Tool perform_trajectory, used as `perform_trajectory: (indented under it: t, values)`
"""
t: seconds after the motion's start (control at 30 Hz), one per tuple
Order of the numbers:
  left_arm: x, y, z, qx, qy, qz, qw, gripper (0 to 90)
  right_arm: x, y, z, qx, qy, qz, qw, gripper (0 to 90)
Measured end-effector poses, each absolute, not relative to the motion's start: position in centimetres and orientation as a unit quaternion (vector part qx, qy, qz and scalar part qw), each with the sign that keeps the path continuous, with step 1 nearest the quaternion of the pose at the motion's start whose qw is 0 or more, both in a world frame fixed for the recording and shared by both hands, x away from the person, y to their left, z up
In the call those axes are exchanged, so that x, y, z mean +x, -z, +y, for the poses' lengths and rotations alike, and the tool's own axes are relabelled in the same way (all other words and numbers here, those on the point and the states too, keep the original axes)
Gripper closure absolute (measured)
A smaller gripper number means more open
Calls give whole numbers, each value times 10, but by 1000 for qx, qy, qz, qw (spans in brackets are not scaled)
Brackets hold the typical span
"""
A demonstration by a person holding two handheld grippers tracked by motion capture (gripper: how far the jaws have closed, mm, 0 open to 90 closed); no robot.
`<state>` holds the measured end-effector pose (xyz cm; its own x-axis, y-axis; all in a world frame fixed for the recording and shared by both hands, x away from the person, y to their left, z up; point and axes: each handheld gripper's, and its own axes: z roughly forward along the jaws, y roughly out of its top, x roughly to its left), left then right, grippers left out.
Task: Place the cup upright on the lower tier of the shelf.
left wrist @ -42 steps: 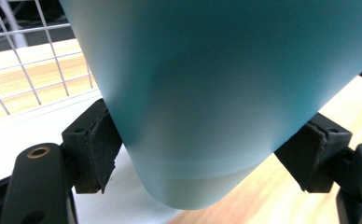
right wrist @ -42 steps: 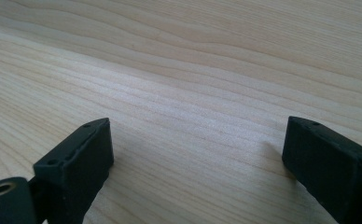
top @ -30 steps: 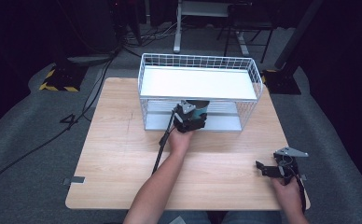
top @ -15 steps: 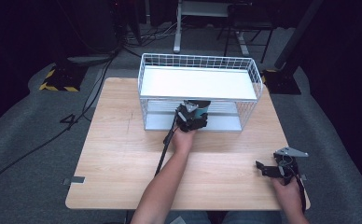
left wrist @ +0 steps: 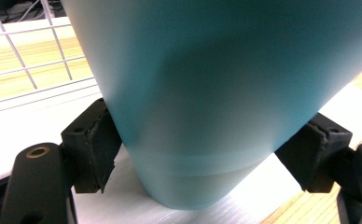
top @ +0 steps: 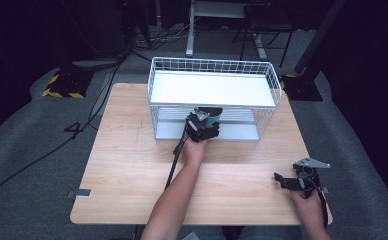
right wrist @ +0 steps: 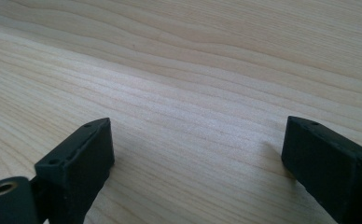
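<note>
A teal cup stands upright on the white lower shelf of a wire rack. My left gripper is shut on the cup, with a black pad pressed to each side near its base. From above, the left gripper sits at the front opening of the rack's lower level, and a bit of the teal cup shows under the upper shelf. My right gripper hovers open low over the wooden table at the front right; in its own view the right gripper has bare wood between its jaws.
The rack's white upper shelf overhangs the cup. A black cable trails from the left gripper along the forearm. The table ends close to the right hand, with dark floor and cables around it.
</note>
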<state>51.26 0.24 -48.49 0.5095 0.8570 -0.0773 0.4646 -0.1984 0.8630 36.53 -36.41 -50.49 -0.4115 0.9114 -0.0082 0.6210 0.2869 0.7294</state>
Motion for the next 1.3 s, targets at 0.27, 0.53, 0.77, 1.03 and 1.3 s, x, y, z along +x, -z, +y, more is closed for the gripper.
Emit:
perform_trajectory:
  t: [0.27,0.53,0.77,1.03,1.3]
  values:
    - [514,484,4,747,-215,446,443,193,365,505,-364,497,-332,772,219,95]
    - [510,481,6,736,-230,449,452,67,365,505,-364,496,-332,772,219,95]
    - [502,477,15,729,-219,451,466,48,365,505,-364,496,-332,772,218,97]
    - [487,467,32,722,-200,444,491,51,365,505,-364,495,-332,773,217,97]
    - [464,452,52,721,-210,435,496,57,365,505,-364,494,-333,773,218,98]
